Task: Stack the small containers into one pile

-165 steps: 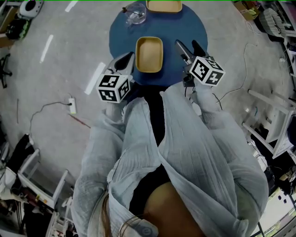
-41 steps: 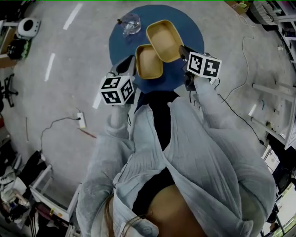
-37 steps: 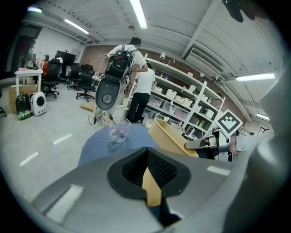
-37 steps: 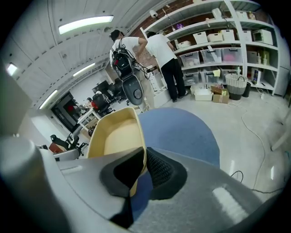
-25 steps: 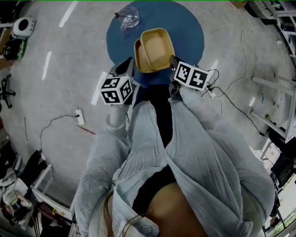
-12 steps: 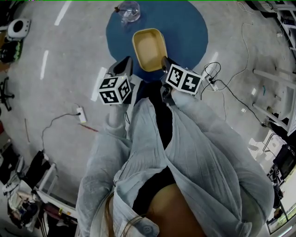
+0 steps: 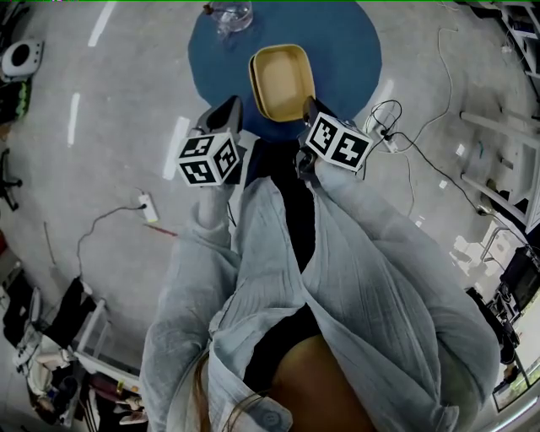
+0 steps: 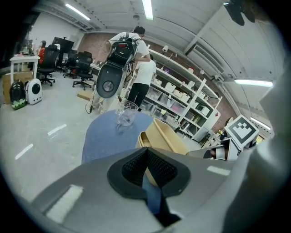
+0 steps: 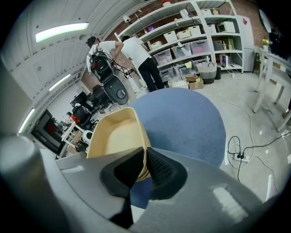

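Right tongs (image 9: 145, 159) grip the top container (image 9: 116, 136) by its rim, half-seated in the bottom container (image 8: 141, 139) just ahead; my left tongs (image 8: 146, 157) closed, empty; settling and release remain.

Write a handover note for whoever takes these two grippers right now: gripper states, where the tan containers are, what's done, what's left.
Left gripper: shut, nothing between its jaws, just short of the containers.
Right gripper: shut on the near rim of the upper tan container.
Containers: the upper one is tilted over the lower tan container on the blue round table; the lower one's rim shows at its left. A clear glass vessel stands at the table's far edge.
Done: both containers are in one spot.
Left: probably level the upper one until it nests, then open the right jaws.
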The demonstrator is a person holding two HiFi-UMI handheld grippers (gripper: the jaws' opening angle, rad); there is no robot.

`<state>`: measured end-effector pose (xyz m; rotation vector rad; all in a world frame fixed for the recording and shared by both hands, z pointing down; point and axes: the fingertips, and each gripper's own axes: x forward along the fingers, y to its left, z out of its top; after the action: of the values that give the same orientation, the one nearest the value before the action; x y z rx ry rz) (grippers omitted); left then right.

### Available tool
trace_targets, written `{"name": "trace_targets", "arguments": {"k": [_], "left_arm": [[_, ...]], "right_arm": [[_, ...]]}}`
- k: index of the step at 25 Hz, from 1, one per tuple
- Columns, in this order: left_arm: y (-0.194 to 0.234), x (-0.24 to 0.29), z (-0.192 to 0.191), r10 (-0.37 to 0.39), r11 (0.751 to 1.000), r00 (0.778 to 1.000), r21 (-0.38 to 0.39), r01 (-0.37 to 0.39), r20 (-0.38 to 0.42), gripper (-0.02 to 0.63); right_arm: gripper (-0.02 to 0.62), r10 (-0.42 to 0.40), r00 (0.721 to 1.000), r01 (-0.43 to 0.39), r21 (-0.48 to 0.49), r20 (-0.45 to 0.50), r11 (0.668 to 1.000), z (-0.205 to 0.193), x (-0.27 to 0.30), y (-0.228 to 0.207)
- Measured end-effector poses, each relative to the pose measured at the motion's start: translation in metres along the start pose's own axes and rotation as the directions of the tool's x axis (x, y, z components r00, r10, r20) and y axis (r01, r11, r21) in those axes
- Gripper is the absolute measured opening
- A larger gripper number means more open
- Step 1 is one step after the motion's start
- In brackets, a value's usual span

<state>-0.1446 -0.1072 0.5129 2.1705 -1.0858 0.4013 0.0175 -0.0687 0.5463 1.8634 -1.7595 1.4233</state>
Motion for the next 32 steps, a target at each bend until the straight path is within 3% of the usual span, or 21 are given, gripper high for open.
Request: {"name": "trace_targets", "arguments": {"k": [13, 16, 20, 26, 32], "left_arm": [[0.004, -0.005, -0.005, 0.009, 1.0, 1.0, -0.024, -0.009, 0.008, 0.014], [0.004, -0.005, -0.005, 0.01, 1.0, 1.0, -0.023, -0.01, 0.009, 0.014], [0.003, -0.006, -0.007, 0.014, 0.999, 1.0, -0.029, -0.013, 0.015, 0.014], [0.0, -0.004, -0.003, 0.021, 0.999, 1.0, -0.029, -0.02, 0.021, 0.014], [-0.005, -0.003, 0.005, 0.025, 0.999, 0.999, -0.024, -0.024, 0.039, 0.014]], "right_arm": [[0.049, -0.093, 0.996, 0.093, -0.045, 0.001, 0.995, -0.001, 0.003, 0.003], [0.095, -0.083, 0.997, 0.083, -0.068, 0.003, 0.994, 0.001, 0.004, 0.007], [0.253, -0.089, 0.995, 0.086, -0.081, -0.036, 0.993, -0.005, 0.009, 0.006], [0.398, 0.021, 0.996, -0.033, -0.138, -0.086, 0.99, -0.009, 0.016, 0.016], [0.402, 0.137, 0.985, -0.158, -0.219, -0.108, 0.963, 0.0, 0.01, 0.029]]}}
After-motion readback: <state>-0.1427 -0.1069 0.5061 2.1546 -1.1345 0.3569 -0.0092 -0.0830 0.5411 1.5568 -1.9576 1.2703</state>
